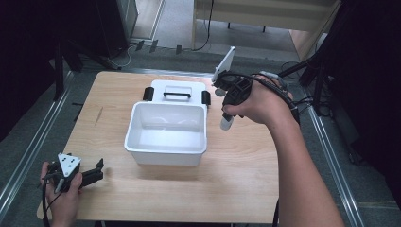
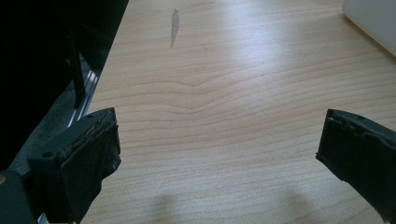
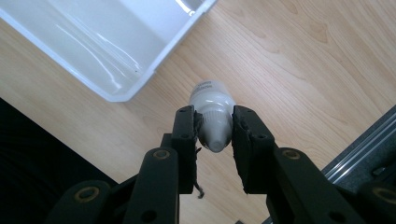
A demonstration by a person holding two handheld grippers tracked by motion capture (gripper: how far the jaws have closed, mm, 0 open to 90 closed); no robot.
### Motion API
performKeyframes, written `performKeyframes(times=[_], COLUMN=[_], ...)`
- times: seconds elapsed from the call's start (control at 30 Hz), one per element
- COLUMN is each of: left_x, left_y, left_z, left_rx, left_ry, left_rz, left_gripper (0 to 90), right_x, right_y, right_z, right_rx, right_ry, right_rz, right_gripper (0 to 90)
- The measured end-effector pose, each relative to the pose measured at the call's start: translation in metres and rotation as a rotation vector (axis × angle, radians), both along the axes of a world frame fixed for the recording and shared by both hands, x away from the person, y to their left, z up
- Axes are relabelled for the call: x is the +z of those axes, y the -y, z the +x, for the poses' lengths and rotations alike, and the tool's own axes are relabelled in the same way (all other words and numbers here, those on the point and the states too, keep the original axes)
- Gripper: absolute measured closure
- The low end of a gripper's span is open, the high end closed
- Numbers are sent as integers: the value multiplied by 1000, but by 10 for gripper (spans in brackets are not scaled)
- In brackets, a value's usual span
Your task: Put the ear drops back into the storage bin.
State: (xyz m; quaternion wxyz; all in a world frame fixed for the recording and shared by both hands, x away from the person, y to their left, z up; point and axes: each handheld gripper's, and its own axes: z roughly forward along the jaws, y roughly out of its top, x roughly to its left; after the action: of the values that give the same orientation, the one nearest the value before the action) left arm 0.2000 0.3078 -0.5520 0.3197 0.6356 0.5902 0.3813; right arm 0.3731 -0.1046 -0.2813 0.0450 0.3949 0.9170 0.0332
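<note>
A small white bottle (image 3: 211, 117) hangs cap-end up between the black jaws of my right gripper (image 3: 213, 125), which is shut on it. In the high view the right gripper (image 1: 229, 115) holds the white bottle (image 1: 226, 123) above the table, just right of the white box (image 1: 166, 151). The box is an open white plastic bin with nothing inside; its lid (image 1: 178, 88), with a black handle and clips, lies behind it. My left gripper (image 1: 98, 171) rests at the table's front left corner, jaws wide apart over bare wood (image 2: 219, 140).
The wooden table (image 1: 246, 165) has metal rails along both sides. A white flat card or phone (image 1: 224, 64) stands up on the right gripper. A dark streak (image 2: 174, 28) marks the wood ahead of the left gripper. The box corner (image 2: 373, 18) shows at its far right.
</note>
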Motion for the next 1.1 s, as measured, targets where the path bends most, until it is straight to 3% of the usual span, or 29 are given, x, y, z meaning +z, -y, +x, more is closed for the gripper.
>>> performKeyframes(times=[0.5, 1.1], left_x=[0, 0], left_y=[0, 0], left_z=[0, 0], left_rx=[-2, -4], left_ry=[-1, -1], left_rz=[-2, -3], left_gripper=[0, 0], right_x=[10, -1], right_y=[-35, -70], right_z=[-4, -6], right_rx=[47, 112], right_ry=[3, -10], right_rz=[12, 9], right_gripper=[715, 715])
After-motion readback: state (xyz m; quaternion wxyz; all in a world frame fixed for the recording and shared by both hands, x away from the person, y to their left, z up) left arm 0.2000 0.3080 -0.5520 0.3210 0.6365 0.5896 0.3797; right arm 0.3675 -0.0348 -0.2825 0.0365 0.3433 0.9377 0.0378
